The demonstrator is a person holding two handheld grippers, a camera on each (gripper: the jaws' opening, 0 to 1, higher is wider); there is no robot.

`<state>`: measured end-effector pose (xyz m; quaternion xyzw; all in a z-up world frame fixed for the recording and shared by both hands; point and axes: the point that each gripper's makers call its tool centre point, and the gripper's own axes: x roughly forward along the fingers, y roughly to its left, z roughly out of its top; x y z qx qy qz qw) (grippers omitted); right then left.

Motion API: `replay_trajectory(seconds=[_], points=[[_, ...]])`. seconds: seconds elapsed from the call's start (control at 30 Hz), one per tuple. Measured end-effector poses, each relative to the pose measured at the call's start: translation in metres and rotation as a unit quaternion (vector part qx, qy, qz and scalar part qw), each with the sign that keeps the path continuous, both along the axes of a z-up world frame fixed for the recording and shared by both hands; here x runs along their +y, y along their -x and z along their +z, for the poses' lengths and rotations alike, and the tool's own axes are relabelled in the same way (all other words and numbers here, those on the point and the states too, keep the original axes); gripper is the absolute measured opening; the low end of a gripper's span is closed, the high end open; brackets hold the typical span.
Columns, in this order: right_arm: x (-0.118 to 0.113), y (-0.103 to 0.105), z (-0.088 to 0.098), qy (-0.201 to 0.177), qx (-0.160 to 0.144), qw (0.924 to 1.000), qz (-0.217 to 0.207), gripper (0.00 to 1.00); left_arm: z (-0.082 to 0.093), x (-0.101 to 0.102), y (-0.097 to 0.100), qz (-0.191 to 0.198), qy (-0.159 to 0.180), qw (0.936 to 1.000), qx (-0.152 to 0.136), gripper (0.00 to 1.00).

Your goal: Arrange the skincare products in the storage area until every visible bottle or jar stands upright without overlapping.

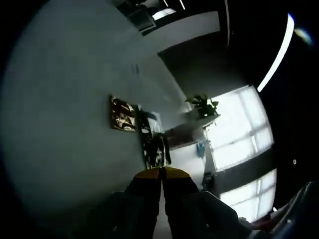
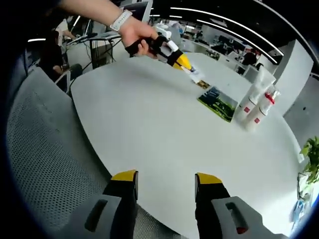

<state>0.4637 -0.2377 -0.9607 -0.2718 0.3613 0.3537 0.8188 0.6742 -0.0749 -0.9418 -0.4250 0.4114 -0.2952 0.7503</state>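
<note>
While the right tongs [image 2: 166,178] hang apart over the white table [image 2: 144,124], the left tongs [image 1: 161,173] are together near the bottles [image 2: 254,107].

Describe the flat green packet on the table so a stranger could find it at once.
On the round white table, look toward the far side, where two white bottles with red markings stand upright. The green packet lies just left of them, between the bottles and the left gripper. It alone is flat, dark green and printed.
</note>
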Motion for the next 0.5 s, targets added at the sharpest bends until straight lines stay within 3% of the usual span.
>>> replay_trajectory(seconds=[0.23, 0.5], points=[[-0.002, 0.001, -0.003, 0.006, 0.005, 1.0, -0.001, 0.41, -0.022, 0.0, -0.004, -0.003, -0.018, 0.9994, 0.028, 0.0], [-0.004, 0.001, -0.005, 0.009, 0.01, 0.9999, -0.005, 0.41, -0.034, 0.0, -0.007, -0.004, -0.03, 0.9984, 0.048, 0.0]])
